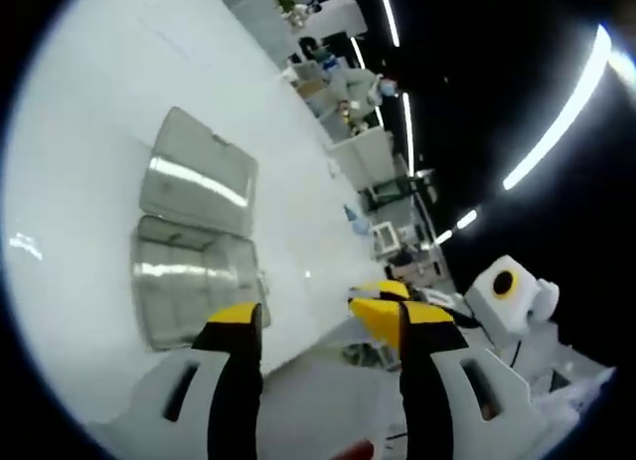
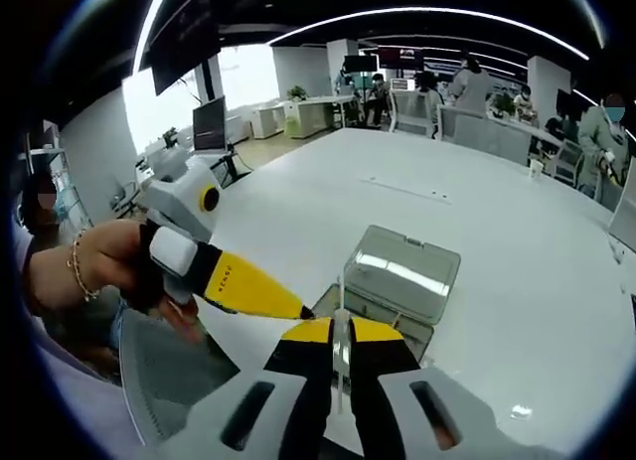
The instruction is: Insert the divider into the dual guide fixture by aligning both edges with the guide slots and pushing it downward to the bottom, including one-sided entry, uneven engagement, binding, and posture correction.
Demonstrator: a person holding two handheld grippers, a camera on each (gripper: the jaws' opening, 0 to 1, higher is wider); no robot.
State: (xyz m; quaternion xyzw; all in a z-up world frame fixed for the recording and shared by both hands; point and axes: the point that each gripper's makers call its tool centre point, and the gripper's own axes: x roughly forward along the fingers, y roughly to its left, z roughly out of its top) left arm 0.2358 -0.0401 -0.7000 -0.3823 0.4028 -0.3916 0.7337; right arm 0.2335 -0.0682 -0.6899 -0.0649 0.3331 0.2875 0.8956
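My right gripper (image 2: 340,343) pinches the thin, stiff, likely slippery divider (image 2: 341,366) by its edge above the fixture (image 2: 397,281) near the desk (image 2: 517,212) edge, while my left gripper (image 1: 320,326) gapes wide.

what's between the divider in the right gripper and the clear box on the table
Nothing visible. The right gripper pinches the thin divider on edge just short of the open clear box. The left gripper comes in from the side, its tip beside the divider, not across the path.

Yellow-tipped hand-held gripper (image 2: 341,343), beaded bracelet (image 2: 76,268)
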